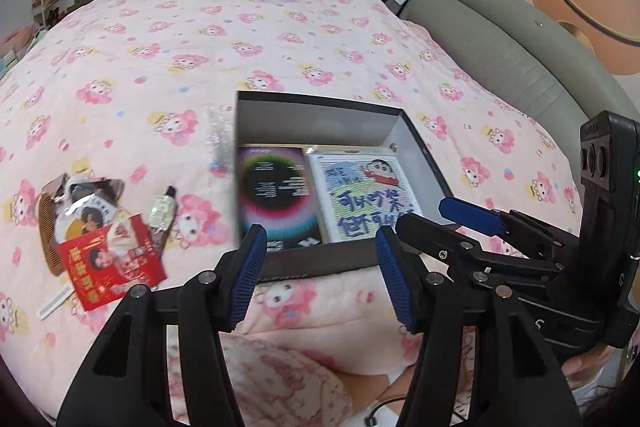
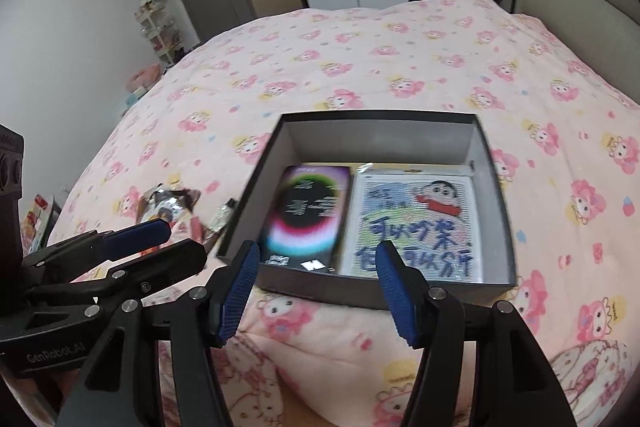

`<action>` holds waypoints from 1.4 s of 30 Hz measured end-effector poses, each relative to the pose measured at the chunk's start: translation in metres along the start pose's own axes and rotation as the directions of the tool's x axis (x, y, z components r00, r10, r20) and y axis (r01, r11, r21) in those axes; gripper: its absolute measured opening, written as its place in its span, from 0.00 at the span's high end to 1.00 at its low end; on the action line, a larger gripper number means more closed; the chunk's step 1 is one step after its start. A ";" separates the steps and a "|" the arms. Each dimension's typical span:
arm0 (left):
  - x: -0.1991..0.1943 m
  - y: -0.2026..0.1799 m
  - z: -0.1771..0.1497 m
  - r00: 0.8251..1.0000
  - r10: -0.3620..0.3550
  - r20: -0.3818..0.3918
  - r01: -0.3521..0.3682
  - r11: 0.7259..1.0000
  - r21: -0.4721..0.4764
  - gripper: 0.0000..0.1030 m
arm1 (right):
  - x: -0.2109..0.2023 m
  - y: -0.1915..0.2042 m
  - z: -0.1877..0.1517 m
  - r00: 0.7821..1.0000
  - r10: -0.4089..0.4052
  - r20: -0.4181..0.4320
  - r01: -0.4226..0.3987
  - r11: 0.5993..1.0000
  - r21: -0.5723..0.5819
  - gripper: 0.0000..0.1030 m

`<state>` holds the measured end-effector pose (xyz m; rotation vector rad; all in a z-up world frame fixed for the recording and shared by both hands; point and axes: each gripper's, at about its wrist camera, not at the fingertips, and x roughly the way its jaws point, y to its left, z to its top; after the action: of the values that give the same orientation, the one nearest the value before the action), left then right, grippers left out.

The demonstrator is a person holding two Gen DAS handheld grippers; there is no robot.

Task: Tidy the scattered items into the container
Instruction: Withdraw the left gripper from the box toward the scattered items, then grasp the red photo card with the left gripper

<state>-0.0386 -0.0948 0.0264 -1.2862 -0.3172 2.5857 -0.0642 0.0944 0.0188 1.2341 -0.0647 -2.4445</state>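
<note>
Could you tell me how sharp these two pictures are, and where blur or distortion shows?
Left wrist view: fisheye bends the bed edges; the box and the clear packet beside it smear, while the red packet stays fairly crisp. Right wrist view: the dark booklet is motion-blurred; corners vignette black.

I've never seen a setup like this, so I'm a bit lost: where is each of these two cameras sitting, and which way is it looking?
Left wrist view: on the left gripper, looking down over its open fingers at the box and the loose pile; the right gripper shows at its right.
Right wrist view: on the right gripper, also open, facing the box; the left gripper shows at its left.
Shared: box, black card, cartoon card, pink quilt.
</note>
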 end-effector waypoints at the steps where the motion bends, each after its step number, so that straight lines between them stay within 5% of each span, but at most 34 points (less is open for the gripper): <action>1: -0.003 0.005 -0.002 1.000 0.007 0.002 -0.007 1.000 -0.008 0.44 | 0.002 0.006 0.000 1.000 0.006 -0.002 -0.007 1.000 -0.012 0.45; 13: -0.031 0.107 -0.044 0.995 0.099 0.025 -0.090 0.969 -0.228 0.44 | 0.063 0.097 -0.004 0.980 0.142 -0.137 -0.162 0.975 -0.149 0.45; 19: -0.033 0.172 -0.065 0.984 0.177 0.014 -0.162 0.926 -0.340 0.44 | 0.114 0.149 -0.004 0.947 0.213 -0.241 -0.262 0.945 -0.193 0.45; 24: -0.022 0.233 -0.084 0.975 0.221 -0.020 -0.206 0.867 -0.453 0.45 | 0.166 0.167 0.000 0.932 0.160 -0.325 -0.239 0.946 -0.220 0.45; 32: 0.024 0.296 -0.096 0.985 0.160 -0.061 -0.168 0.831 -0.530 0.58 | 0.247 0.169 -0.004 0.876 0.103 -0.471 -0.218 0.956 -0.197 0.45; 39: 0.044 0.304 -0.092 0.990 0.123 -0.070 -0.141 0.833 -0.535 0.61 | 0.280 0.170 -0.008 0.850 0.103 -0.517 -0.221 0.960 -0.173 0.45; 42: 0.045 0.300 -0.093 0.993 0.090 -0.072 -0.115 0.838 -0.534 0.64 | 0.283 0.170 -0.009 0.827 0.164 -0.538 -0.277 0.951 -0.136 0.44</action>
<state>-0.0246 -0.3575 -0.1511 -1.5615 -1.0587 2.6485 -0.1510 -0.1654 -0.1658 1.6424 0.1882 -1.7945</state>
